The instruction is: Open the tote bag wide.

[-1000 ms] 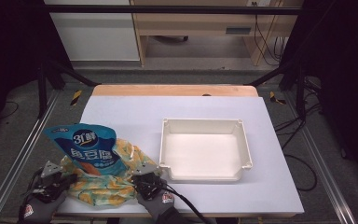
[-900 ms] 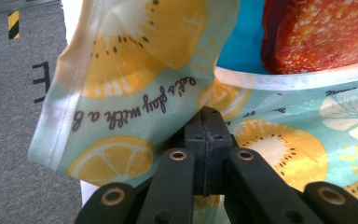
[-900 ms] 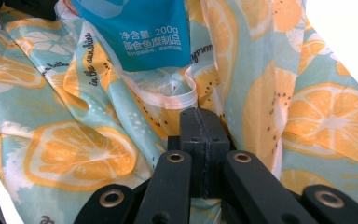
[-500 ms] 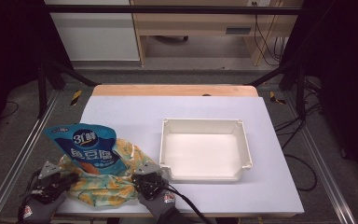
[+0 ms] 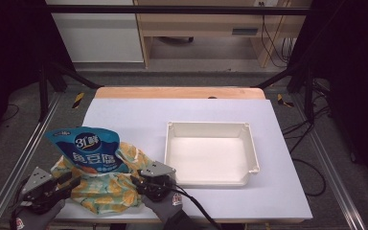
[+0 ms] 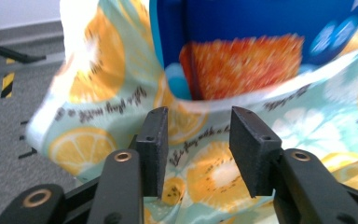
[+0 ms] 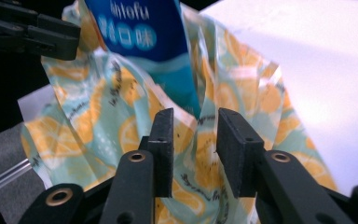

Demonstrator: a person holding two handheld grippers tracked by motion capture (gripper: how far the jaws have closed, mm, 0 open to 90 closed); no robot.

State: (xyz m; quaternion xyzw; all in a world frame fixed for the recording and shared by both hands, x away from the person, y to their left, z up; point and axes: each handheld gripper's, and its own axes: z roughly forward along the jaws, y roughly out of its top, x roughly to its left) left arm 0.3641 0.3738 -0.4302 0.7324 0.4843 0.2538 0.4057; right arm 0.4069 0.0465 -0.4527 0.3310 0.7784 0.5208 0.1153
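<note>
We've just been opening both tools, left tool point(image 5: 69, 181) and right tool point(image 5: 139, 181), off the lemon-print bag point(image 5: 106, 190), jaws apart, blue snack pouch point(image 5: 92, 149) inside; next we back clear.

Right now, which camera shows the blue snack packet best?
The high view: the whole blue snack packet stands in the orange-print bag, label facing the camera. The left gripper view gives a blurred lower part; the right gripper view shows part of its label.

white table point(image 5: 182, 115), wooden strip along 12 o'clock edge. white tray point(image 5: 211, 154) right of centre. orange-print bag point(image 5: 108, 189) with blue packet point(image 5: 88, 151) at 7 o'clock corner.
</note>
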